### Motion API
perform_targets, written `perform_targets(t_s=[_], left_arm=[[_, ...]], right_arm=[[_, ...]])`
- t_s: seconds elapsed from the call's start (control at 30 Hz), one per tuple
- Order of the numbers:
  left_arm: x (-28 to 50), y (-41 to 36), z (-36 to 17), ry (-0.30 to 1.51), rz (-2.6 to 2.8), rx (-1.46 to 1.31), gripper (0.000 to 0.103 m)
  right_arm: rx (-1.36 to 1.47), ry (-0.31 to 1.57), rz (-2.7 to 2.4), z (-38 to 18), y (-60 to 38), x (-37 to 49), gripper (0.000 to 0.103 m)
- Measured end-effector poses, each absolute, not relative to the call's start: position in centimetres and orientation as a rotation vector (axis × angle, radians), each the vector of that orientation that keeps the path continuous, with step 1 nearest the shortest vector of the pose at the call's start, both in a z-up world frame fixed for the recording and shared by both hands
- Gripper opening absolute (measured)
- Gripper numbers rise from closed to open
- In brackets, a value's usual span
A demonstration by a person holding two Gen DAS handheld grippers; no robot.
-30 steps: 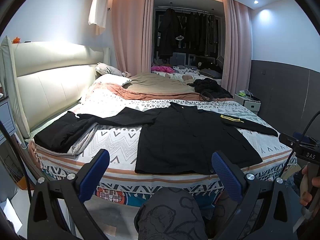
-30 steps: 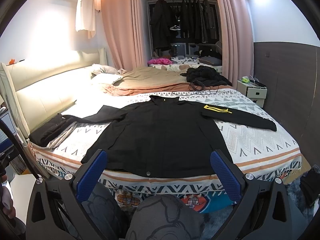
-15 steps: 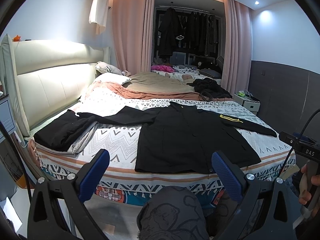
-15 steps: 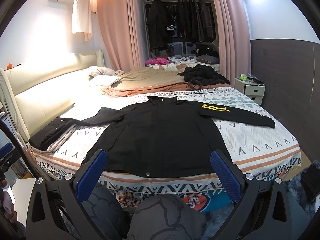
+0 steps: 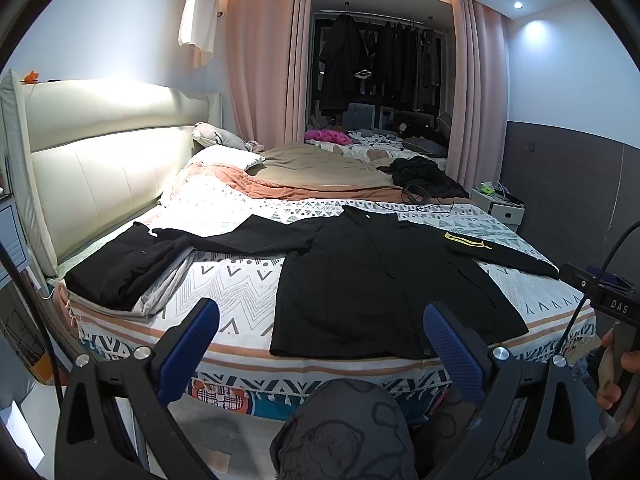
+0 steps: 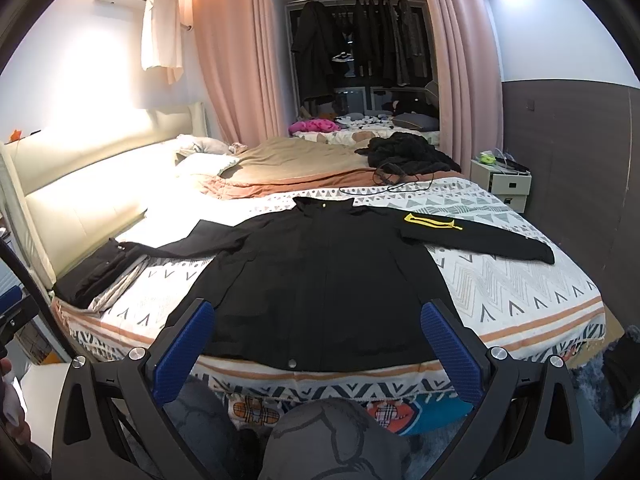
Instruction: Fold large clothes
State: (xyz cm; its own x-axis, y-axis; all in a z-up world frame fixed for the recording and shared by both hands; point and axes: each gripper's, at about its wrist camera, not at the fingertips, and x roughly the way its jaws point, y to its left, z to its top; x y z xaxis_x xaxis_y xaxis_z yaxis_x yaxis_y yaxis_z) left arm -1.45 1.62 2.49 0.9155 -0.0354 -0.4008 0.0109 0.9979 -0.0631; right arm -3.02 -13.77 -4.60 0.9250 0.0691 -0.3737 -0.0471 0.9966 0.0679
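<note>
While both grippers stay wide, jacket (image 6: 324, 280) unmoved — R view (image 6: 318, 316) nearer.

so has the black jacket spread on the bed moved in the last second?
No. The black jacket lies flat, hem at the patterned bedspread edge as before; only the camera shifted.

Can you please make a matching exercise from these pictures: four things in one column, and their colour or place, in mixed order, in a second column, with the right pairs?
Things:
1. jacket
2. sleeve patch
3. folded clothes
4. curtains

Descriptions:
A. pink, hanging at the far end of the room
B. black, spread flat on the bed with both sleeves out
C. yellow outline, on the jacket's sleeve toward the nightstand side
D. stacked at the bed corner near the headboard

Right pairs: 1-B, 2-C, 3-D, 4-A
</note>
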Motion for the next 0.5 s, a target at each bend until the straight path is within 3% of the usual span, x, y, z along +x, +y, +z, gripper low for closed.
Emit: perform_targets(t_s=[0.5], left_arm=[[5.1, 5.4, 2.1, 0.445, 0.061, -0.091, 0.103]], right_arm=[[0.074, 0.430, 0.107, -5.4, -13.3, 3.8, 0.103]])
